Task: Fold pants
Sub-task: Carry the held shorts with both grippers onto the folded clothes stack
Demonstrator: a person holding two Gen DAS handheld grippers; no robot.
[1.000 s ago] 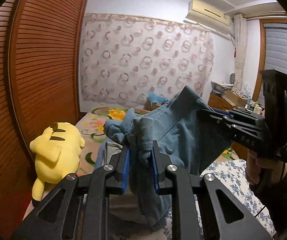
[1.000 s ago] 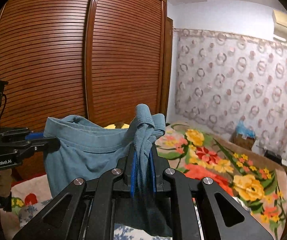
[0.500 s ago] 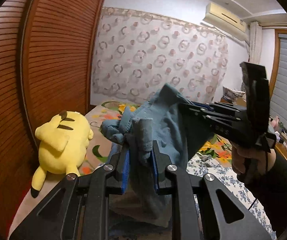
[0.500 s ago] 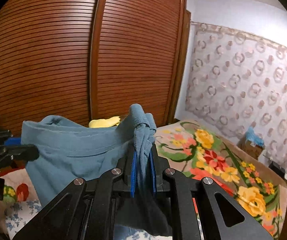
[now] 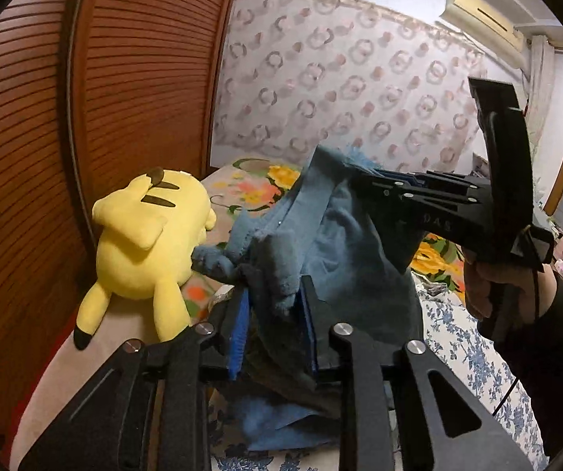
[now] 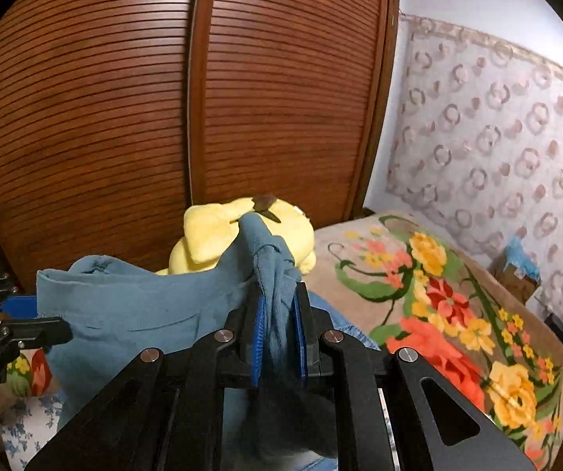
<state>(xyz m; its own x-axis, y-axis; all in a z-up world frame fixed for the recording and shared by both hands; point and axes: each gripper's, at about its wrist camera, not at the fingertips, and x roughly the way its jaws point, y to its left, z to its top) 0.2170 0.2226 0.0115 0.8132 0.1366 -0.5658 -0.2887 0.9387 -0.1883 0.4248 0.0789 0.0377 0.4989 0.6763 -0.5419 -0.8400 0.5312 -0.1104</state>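
A pair of blue pants (image 5: 344, 251) hangs in the air over the bed, held at two spots along its top edge. My left gripper (image 5: 275, 306) is shut on a bunched corner of the pants. My right gripper (image 6: 279, 306) is shut on the other bunched corner of the pants (image 6: 140, 314). In the left wrist view the right gripper (image 5: 364, 180) is at the upper right. In the right wrist view the left gripper (image 6: 52, 320) is at the far left. The cloth stretches between them and drapes down.
A yellow plush toy (image 5: 148, 243) lies on the bed beside the brown slatted wardrobe doors (image 6: 163, 117). A floral blanket (image 6: 458, 314) covers the far bed, a blue-flowered sheet (image 5: 462, 349) the near part. A patterned curtain (image 5: 340, 90) hangs behind.
Both grippers have moved down and toward the wardrobe side with the pants. The plush toy now looks larger and nearer in both views. Both grips are unchanged.
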